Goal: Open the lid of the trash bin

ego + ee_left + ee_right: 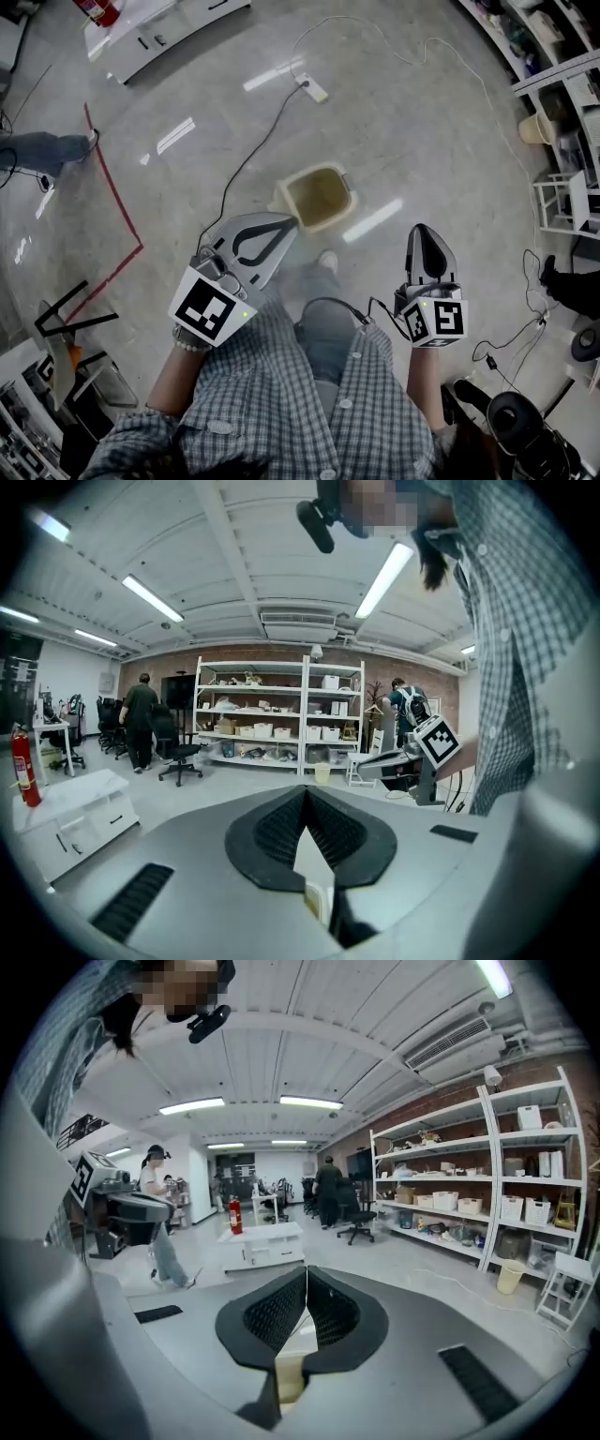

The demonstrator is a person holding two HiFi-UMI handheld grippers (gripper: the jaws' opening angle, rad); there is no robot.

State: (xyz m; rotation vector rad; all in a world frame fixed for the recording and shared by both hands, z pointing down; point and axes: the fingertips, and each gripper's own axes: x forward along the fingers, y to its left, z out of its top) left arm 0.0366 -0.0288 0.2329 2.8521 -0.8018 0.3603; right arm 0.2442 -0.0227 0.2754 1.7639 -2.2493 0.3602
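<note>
The trash bin (317,197) is seen standing on the grey floor (422,141) just ahead of the person, its brownish top framed by a pale rim; whether its lid is raised cannot be told. The left claw (289,223) is held out above the floor, its tip appearing next to the bin's near rim in the head view, and contact between them cannot be judged. In the left gripper view its jaws are shown pressed together at the tips with nothing between them. The right claw (422,229) is held to the right of the bin, well apart from it, with its jaws likewise closed together and empty. A white power strip (312,89) with its cable is seen on the floor beyond the bin.
</note>
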